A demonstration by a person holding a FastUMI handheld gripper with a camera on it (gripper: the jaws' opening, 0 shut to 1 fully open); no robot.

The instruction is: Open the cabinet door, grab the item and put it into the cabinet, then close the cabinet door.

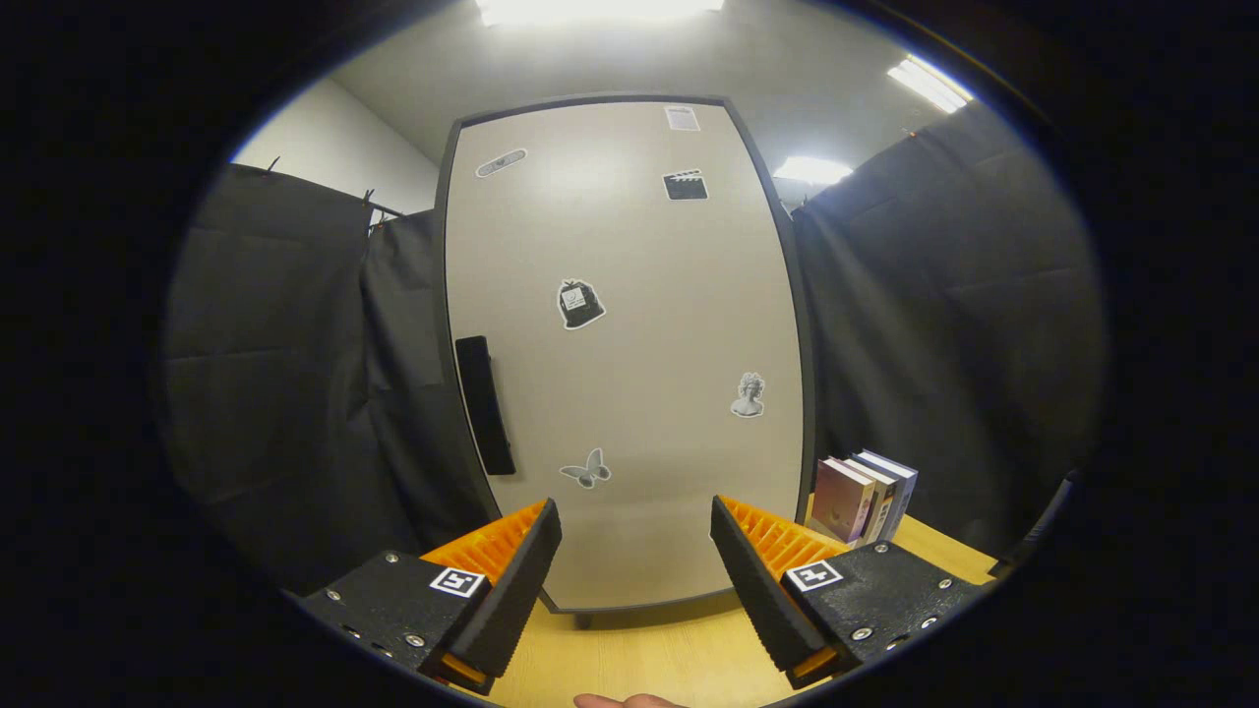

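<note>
Spread wide with nothing between its fingers, the claw [634, 580] hangs over the near part of a wooden table [629, 659], facing the closed cabinet door [629, 344] just ahead. That door stands upright toward the table's back edge, a dark vertical handle [485, 405] along its left side and several small stickers across its face (a butterfly [587, 469] lowest, just beyond the fingers). Beside the cabinet's right side, a short row of books [864, 497] stands upright on the table near its right edge, beyond the right finger and apart from it.
</note>
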